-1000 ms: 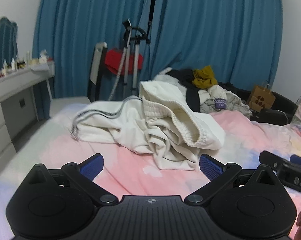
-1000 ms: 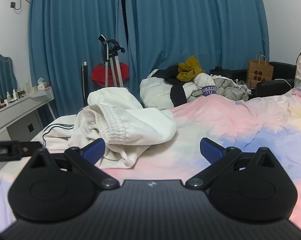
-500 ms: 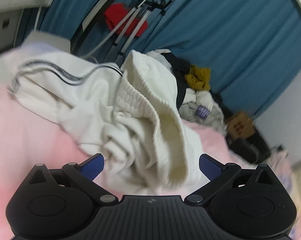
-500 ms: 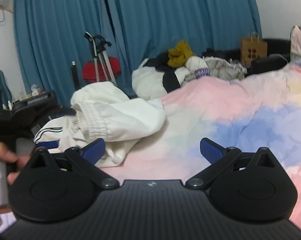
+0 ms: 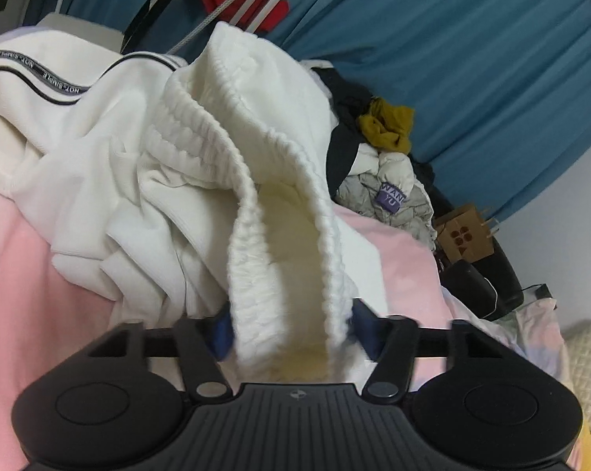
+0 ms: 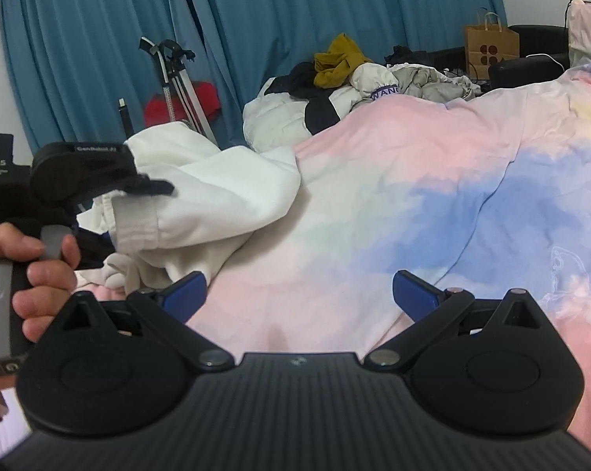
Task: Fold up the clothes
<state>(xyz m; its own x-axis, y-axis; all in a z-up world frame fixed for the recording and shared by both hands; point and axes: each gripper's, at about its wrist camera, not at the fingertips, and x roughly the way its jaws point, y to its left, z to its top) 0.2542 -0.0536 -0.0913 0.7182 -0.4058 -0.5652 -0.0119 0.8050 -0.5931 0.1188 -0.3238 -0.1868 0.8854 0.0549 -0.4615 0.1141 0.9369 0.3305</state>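
Note:
A crumpled white garment (image 5: 138,180) with a black striped trim lies on the pink and blue bedspread (image 6: 413,196). Its ribbed waistband (image 5: 279,235) stands up as an open loop whose near end fills my left gripper (image 5: 291,327). The jaws are closing, and both blue pads touch the cloth. In the right wrist view the same garment (image 6: 217,188) sits at the left, with the left gripper (image 6: 126,219) on it and a hand (image 6: 32,271) on its handle. My right gripper (image 6: 299,288) hovers open over bare bedspread, just right of the garment, holding nothing.
A pile of mixed clothes (image 6: 354,74) lies at the bed's far edge. A brown paper bag (image 6: 491,45) and dark furniture stand behind it to the right. A tripod (image 6: 177,78) with a red item stands before the blue curtains (image 6: 295,8).
The left gripper moved forward and down onto the white garment, rolled, and its wide jaws closed around the waistband. The right gripper drifted down and tilted, staying open.

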